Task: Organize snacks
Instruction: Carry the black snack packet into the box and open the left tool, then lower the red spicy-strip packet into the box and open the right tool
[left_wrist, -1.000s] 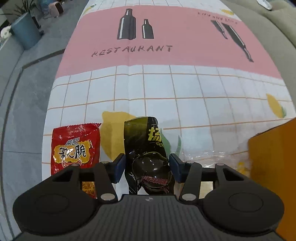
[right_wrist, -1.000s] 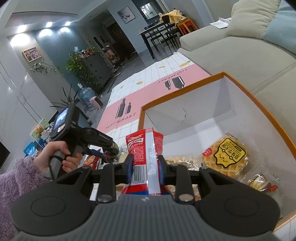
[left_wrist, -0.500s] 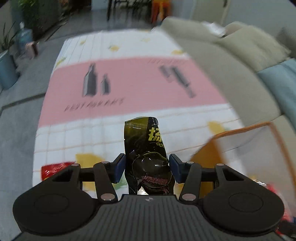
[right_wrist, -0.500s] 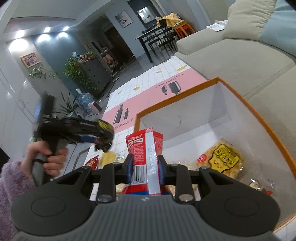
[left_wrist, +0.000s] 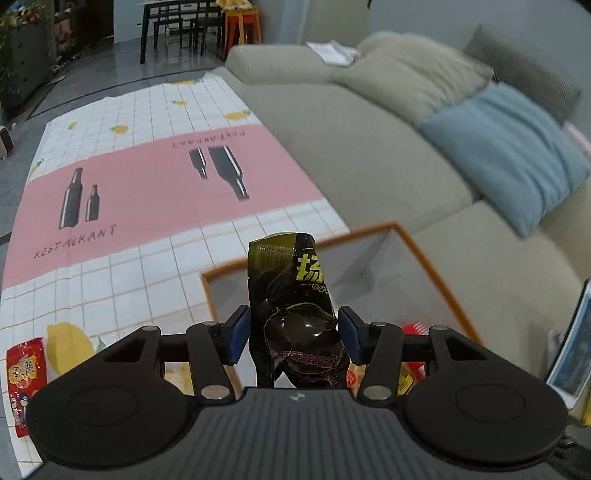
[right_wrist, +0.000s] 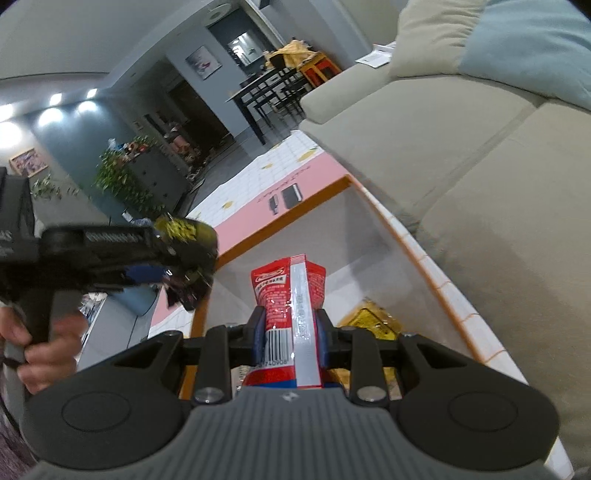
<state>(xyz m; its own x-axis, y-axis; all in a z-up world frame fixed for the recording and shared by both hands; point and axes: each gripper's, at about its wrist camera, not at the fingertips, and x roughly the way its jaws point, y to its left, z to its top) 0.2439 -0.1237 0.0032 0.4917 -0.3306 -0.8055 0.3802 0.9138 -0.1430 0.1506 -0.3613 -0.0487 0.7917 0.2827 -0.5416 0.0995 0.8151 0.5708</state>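
Left claw (left_wrist: 293, 334): blue pads clamped on the sides of a black snack pouch (left_wrist: 295, 314) with yellow lettering; pouch stands upright between them, top end pointing away from the camera. Seen from the right wrist view, the same claw (right_wrist: 184, 271) is carried in a hand (right_wrist: 44, 347) off to the left, held in the air just beside the near-left rim of the box, blurred.

Right claw (right_wrist: 290, 334): set narrow, pads pressing a red packet (right_wrist: 290, 291) with a silver seam and a barcode; packet upright, over the box interior.

Box (left_wrist: 417, 254): orange-rimmed, pale inside walls, open top, on the patterned cloth (left_wrist: 147, 192) that covers the worktop. Black pouch hangs over its near-left part. Inside, a yellow wrapped snack (right_wrist: 371, 319) lies on the floor of the box just beyond the right claw; other wrappers beneath the claw bodies, too hidden to name.

On the cloth, left of the box and well apart: a red noodle-type packet (left_wrist: 26, 373), flat.

Grey sofa (left_wrist: 369, 155) runs along the far side of the worktop, blue cushion (left_wrist: 506, 151) on it.
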